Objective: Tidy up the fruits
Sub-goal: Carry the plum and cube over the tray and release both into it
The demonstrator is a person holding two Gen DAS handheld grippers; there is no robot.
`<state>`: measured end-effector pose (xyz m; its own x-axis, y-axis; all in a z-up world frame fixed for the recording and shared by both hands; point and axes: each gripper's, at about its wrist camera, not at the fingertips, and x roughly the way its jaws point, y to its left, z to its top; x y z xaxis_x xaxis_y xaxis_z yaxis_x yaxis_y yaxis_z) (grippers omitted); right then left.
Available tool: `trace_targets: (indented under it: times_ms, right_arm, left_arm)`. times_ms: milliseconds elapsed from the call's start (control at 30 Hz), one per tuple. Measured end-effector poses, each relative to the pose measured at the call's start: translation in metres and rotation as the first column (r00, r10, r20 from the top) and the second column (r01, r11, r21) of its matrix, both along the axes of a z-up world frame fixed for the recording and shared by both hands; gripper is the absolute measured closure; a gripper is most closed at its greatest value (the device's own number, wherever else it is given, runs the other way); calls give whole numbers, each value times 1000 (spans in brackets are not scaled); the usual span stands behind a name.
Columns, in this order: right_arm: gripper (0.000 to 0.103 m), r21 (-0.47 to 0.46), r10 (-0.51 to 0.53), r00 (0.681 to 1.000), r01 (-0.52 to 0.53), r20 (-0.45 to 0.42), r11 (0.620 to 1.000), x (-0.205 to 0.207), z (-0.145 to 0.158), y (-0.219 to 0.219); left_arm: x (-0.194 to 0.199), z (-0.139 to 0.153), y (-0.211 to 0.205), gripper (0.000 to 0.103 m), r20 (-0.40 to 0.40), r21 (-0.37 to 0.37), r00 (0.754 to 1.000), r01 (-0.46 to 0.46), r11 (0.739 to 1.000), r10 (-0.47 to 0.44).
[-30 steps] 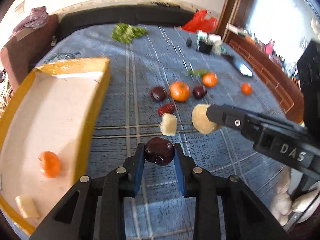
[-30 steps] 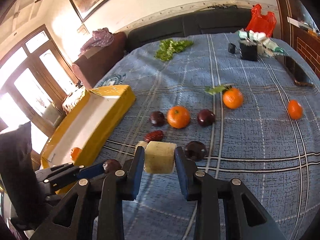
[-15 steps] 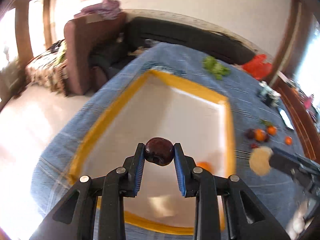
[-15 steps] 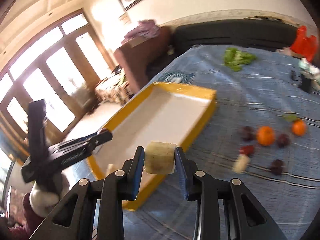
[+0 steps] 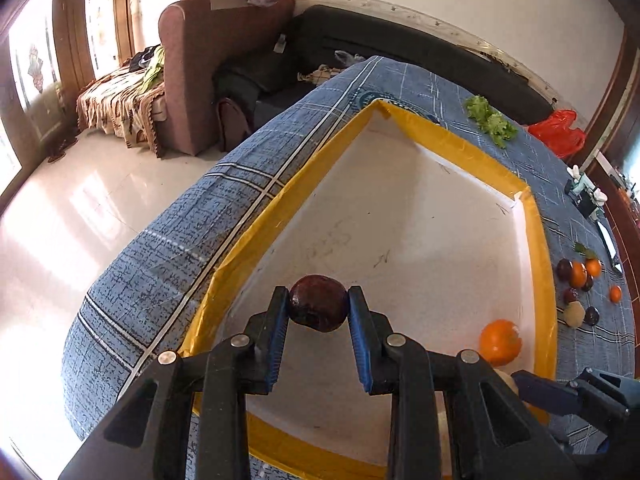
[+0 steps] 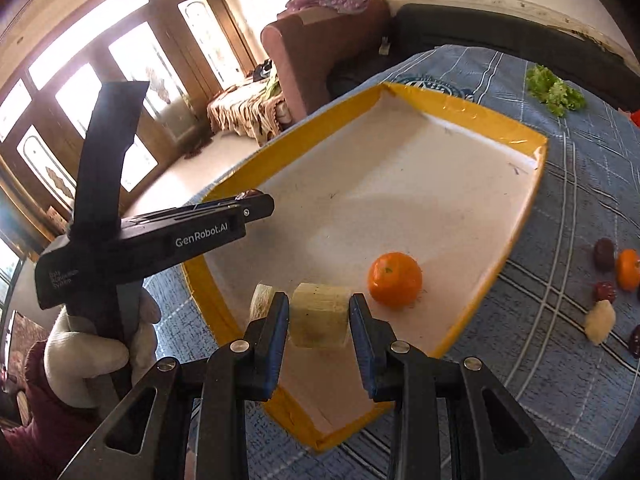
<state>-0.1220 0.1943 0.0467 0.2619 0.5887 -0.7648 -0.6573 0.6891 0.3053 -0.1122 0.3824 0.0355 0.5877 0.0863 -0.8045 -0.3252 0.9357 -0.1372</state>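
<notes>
My left gripper (image 5: 318, 310) is shut on a dark red plum (image 5: 317, 303) and holds it above the near part of the yellow-rimmed white tray (image 5: 304, 196). My right gripper (image 6: 319, 316) is shut on a pale yellow fruit chunk (image 6: 318, 314) above the tray's near end (image 6: 472, 114). An orange (image 6: 395, 279) and another pale chunk (image 6: 261, 298) lie in the tray. The left gripper (image 6: 256, 204) shows in the right wrist view over the tray's left rim. The right gripper's fingers (image 5: 548, 394) show at the lower right of the left wrist view.
Loose oranges (image 5: 578, 274), dark plums (image 5: 592, 315) and a pale chunk (image 6: 600, 317) lie on the blue checked cloth right of the tray. Lettuce (image 6: 554, 92) and a red bag (image 5: 558, 133) are at the far end. The table edge drops to the floor on the left.
Both grippers have moved further over the tray and lower toward it, each still holding its fruit. The views have swung left toward the tray's near end.
</notes>
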Motion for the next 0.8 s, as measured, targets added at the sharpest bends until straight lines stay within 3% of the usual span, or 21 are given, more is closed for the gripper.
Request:
trace_targets:
  times_ms: [67,133,200,400,533,667,800]
  right_arm:
    - [68,-9,-4,1000,4,-9,1000,4,-5,3]
    - [67,-7,-5,1000,5,0,1000,7,-5,5]
    - [67,4,-6,1000,6,-7,1000,8,-4,5]
    - [65,51,-49,999,48,16,998,5,10,-16]
    - [55,87,-137,989,131,64,988,4,23,-63]
    - [54,95,-302,950,295,83,951,13,29,-140]
    - [54,60,-485,870,481,86,875,28,27,-224]
  left_arm:
    - [-1,-1,2,74,1,-8,1000,0,1000,0]
    - [-4,2,1,58,9,-14,1000,-1,1000,1]
    - [-9,9,0,52,29,-12,1000,-10,1000,10]
    - [-30,34,-1,48,94,-36,995,-39,999,42]
    - [-46,54,-12,43,151,-70,988,-25,997,35]
    - [-49,69,-44,35,190,-52,981,47,998,-37]
    - [-43,72,-86,35,190,-21,970,156,988,-149]
